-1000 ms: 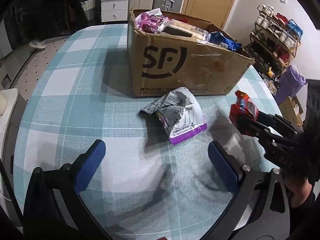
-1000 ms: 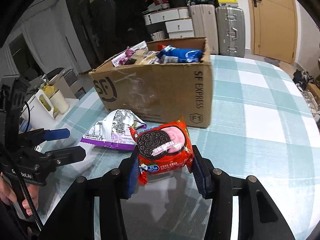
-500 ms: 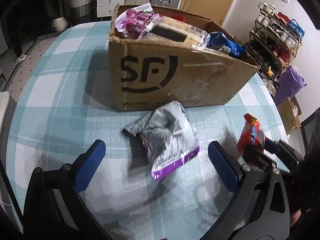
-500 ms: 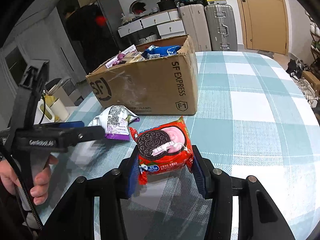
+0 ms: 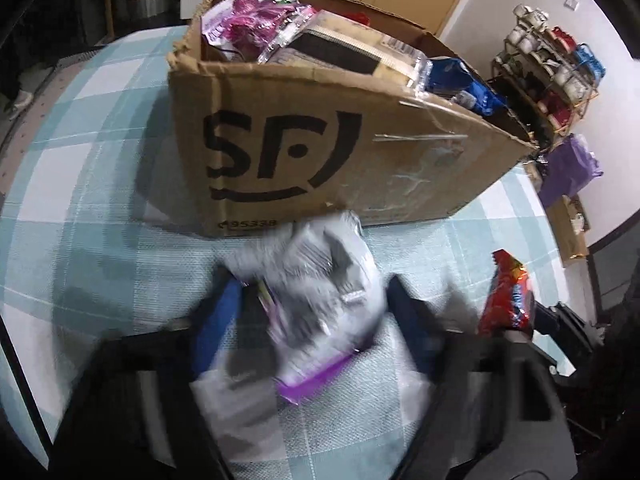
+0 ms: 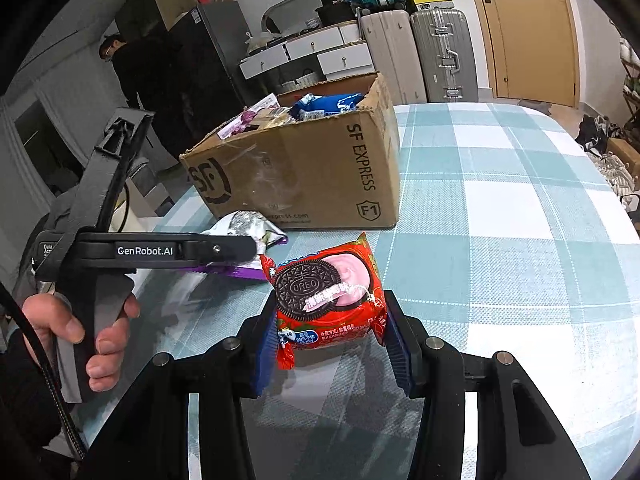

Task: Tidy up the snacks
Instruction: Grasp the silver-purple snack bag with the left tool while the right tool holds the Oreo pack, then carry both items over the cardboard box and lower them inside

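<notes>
Your left gripper (image 5: 312, 312) has just been closing its jaws around the silver-and-purple snack bag (image 5: 320, 300), which lies on the checked tablecloth (image 6: 500, 208) right in front of the cardboard box (image 5: 340, 152); the blue pads now sit against the bag's two sides with the crumpled foil bunched between them, though the blur makes it hard to tell how firmly they bite. Taking it across its width makes sense, since a flat, slack pouch gives you little else to pinch. Your right gripper (image 6: 330, 336) is nearly closed on the red Oreo packet (image 6: 328, 300), a pad pressing each short side so the packet stands face-up and clear of the cloth, ready to be carried over. The box stands just beyond both grippers, open-topped and already crowded with a pink-wrapped pack (image 5: 256, 24) and a blue packet (image 6: 328, 106), so it looks like the place both snacks are headed. The silver bag is creased and half-empty-looking, with a printed label side up and a purple strip along its lower edge; expect it to sag and shift when you lift
</notes>
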Demonstrator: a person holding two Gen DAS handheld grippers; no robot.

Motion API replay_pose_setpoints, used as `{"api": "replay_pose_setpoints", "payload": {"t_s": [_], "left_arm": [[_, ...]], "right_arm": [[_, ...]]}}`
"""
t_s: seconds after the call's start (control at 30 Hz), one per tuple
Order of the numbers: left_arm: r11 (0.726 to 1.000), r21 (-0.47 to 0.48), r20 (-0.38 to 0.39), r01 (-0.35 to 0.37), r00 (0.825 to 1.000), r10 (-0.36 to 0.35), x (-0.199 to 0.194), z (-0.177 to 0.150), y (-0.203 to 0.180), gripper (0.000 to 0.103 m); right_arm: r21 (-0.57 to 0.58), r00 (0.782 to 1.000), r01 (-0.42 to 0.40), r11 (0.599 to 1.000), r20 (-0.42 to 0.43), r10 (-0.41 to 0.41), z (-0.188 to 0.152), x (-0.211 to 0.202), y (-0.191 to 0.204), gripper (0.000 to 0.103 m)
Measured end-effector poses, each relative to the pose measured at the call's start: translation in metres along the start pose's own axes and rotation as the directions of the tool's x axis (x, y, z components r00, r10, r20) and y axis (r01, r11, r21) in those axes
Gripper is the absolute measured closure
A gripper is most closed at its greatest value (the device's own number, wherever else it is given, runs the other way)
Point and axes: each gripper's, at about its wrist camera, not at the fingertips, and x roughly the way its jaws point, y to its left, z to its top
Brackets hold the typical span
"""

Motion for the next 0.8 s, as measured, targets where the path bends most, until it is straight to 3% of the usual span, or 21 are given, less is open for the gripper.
{"api": "replay_pose_setpoints", "payload": {"t_s": [0.07,0.2,0.6,0.8], "left_arm": [[0.999,0.015,-0.031,0.041,0.999,-0.04,0.002,-0.001,-0.002,0.059],[0.993,0.12,0.005,0.008,1.0,-0.009,-0.007,-0.007,-0.014,0.064],[0.994,0.107,0.045,-0.008,0.999,0.003,-0.037,-0.028,-0.015,0.063],[0.993,0.122,0.073,-0.007,0.997,-0.002,-0.073,-0.051,-0.01,0.063]], "right_arm": [[0.0,1.0,-0.004,1.0,0.001,0.004,-0.001,0.0,0.001,0.056],[0.007,1.0,-0.006,1.0,0.003,0.006,-0.002,-0.002,0.003,0.055],[-0.013,0.999,-0.022,1.0,0.025,0.022,-0.004,-0.016,0.023,0.055],[-0.012,0.999,-0.032,0.999,0.032,0.033,-0.006,-0.025,0.032,0.055]]}}
